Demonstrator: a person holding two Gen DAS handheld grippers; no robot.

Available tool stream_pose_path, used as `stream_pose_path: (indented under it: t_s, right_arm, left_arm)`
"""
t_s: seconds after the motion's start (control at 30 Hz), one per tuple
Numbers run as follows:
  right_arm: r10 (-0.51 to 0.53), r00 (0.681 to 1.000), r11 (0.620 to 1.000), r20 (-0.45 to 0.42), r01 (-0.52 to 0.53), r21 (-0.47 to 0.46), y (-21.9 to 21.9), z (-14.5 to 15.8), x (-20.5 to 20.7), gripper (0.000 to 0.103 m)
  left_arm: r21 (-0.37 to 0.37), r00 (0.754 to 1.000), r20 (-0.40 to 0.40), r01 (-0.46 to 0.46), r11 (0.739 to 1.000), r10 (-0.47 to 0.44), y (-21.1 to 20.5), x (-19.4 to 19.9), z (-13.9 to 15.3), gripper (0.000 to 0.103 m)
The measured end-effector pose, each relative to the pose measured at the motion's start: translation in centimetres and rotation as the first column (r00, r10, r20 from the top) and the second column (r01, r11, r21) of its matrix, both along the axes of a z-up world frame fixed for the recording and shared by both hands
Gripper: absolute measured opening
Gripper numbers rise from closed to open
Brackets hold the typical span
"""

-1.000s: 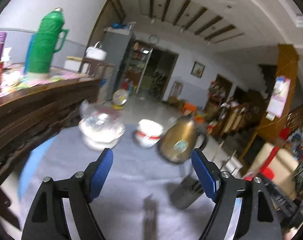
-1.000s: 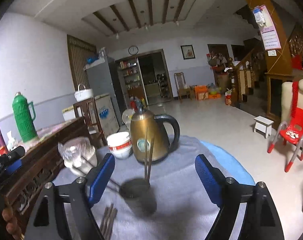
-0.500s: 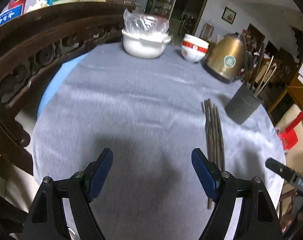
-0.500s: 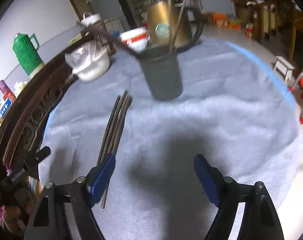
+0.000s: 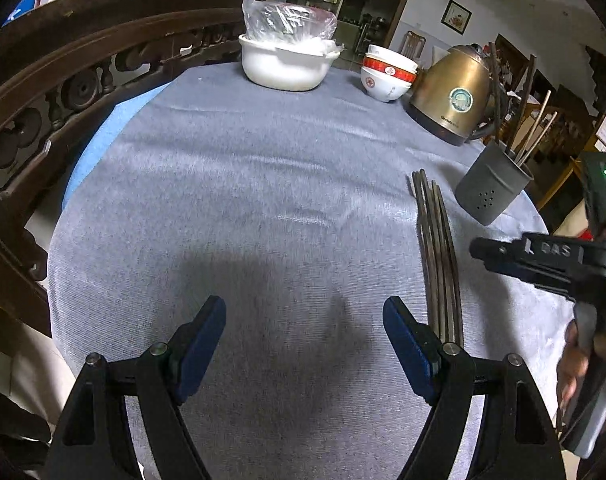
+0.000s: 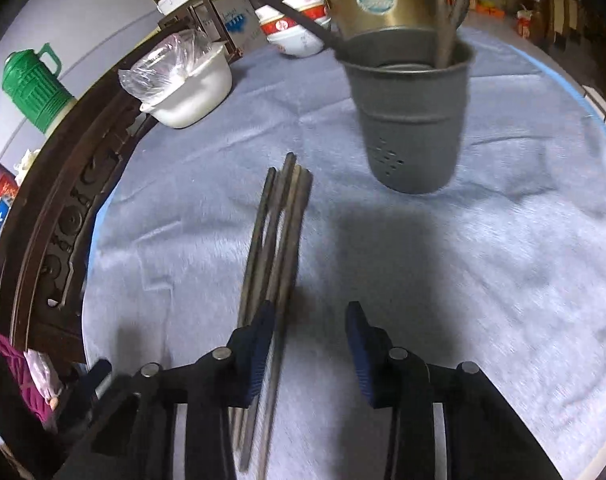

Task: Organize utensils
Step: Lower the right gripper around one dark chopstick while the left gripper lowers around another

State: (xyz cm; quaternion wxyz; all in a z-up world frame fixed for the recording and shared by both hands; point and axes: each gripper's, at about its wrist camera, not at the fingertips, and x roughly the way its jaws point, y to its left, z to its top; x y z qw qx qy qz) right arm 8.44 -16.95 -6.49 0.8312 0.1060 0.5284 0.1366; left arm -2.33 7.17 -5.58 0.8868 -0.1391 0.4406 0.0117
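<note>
Several dark chopsticks (image 6: 277,236) lie side by side on the grey tablecloth; they also show in the left wrist view (image 5: 439,248). A grey utensil holder (image 6: 413,116) with chopsticks and a ladle in it stands beyond them, and shows in the left wrist view (image 5: 493,184). My right gripper (image 6: 309,332) is partly open and low over the near ends of the chopsticks, its left finger beside them. It holds nothing. My left gripper (image 5: 303,336) is open and empty, left of the chopsticks. The right gripper's body (image 5: 551,264) shows at its right.
A brass kettle (image 5: 451,100), stacked red-and-white bowls (image 5: 387,76) and a white pot with a plastic bag (image 5: 287,52) stand at the table's far side. A carved dark wooden sideboard (image 5: 63,80) borders the left. A green thermos (image 6: 33,84) stands on it.
Both grippers have tilted down from the room to the table. The right gripper has moved forward and lower over the chopsticks, and its jaws have narrowed. The left gripper has barely shifted in the last half second.
</note>
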Motion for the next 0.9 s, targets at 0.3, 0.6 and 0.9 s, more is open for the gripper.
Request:
stream_pose_path:
  t_s: [0.3, 0.6, 0.9]
  right_arm:
    - [0.005, 0.999, 0.998, -0.034, -0.007, -0.056, 1.1, -1.5, 1.5, 0.029]
    - [0.008, 1.0, 0.997, -0.03, -0.01, -0.072, 0.3, -1.4, 1.8, 0.019]
    - [-0.009, 0.999, 0.999, -0.035, 0.007, -0.042, -1.8, -1.5, 0.4, 0.012]
  left_arm:
    - [-0.018, 1.0, -0.018, -0.01, 1.0, 0.01, 0.5, 0.5, -0.6, 0.081]
    - [-0.017, 0.999, -0.026, 0.026, 1.0, -0.026, -0.7, 1.9, -0.2, 0.081]
    - [0.009, 0.993, -0.022, 0.114, 0.993, -0.114, -3.9, 5.8, 1.4, 0.081]
